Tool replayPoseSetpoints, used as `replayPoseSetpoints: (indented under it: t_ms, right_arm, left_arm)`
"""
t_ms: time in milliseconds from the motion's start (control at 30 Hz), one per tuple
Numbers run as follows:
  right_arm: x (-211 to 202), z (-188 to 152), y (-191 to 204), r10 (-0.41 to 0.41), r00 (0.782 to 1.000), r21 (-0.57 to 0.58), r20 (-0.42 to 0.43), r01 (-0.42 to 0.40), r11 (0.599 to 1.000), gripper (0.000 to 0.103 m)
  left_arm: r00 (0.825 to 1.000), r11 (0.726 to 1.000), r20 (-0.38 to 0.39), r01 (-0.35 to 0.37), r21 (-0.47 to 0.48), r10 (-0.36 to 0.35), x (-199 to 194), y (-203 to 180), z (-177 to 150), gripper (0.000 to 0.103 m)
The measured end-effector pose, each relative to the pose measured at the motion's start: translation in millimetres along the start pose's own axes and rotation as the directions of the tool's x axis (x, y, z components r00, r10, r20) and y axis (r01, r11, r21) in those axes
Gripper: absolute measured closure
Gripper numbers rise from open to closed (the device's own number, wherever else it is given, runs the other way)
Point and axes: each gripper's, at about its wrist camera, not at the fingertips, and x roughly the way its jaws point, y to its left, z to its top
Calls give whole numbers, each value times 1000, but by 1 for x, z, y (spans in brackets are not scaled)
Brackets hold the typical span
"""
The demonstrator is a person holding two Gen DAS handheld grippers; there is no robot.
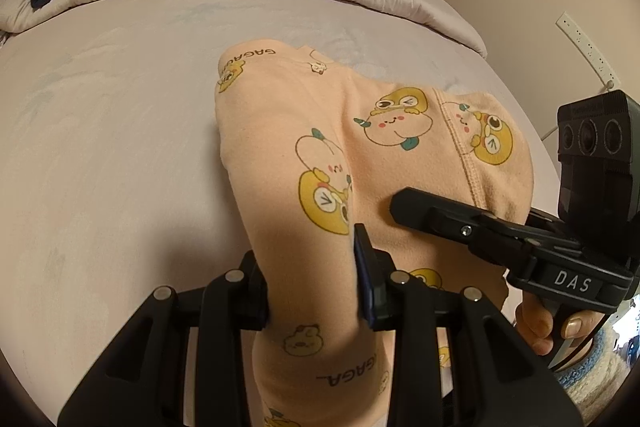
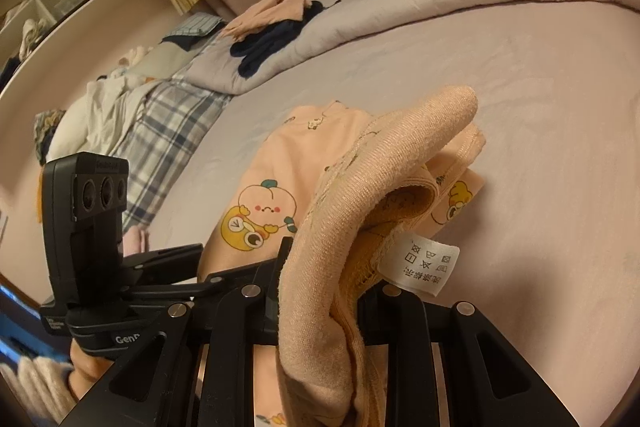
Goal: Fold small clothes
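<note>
Both jaws grasp the peach garment [image 1: 360,155], whose bunched cloth hides their tips.

Left claw [image 1: 316,291] clamps peach cartoon-print garment [image 1: 360,155] above bed sheet [image 1: 120,147]; right claw [image 1: 404,205] alongside.

I see one small peach garment [image 1: 288,131] printed with yellow cartoon figures and the word GAGA, its far part lying on the bed and its near part lifted off it. Its ribbed band [image 2: 360,195] is doubled over (inside showing), a white care label [image 2: 424,265] hanging out.
</note>
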Motion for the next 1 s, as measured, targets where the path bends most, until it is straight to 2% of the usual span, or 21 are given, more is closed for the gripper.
replayPoseSetpoints:
  t_ms: [300,500,733,1000]
  right_arm:
    - [1,-11,23,20,1000,-49,-17,-21,999,76]
    - [3,-16,34,57,998,-65,-22,-58,996,76]
    - [4,-19,44,84,996,-90,-22,-85,992,76]
    - [4,-20,53,72,997,-109,-31,-75,991,76]
  left_arm:
    - [999,1000,41,-14,-5,14,-23,2,-24,70]
    - [997,1000,78,3,-30,-1,-43,15,-40,70]
    - [994,999,111,13,-48,-7,-59,21,-48,70]
    - [992,998,128,23,-64,-15,-68,30,-53,70]
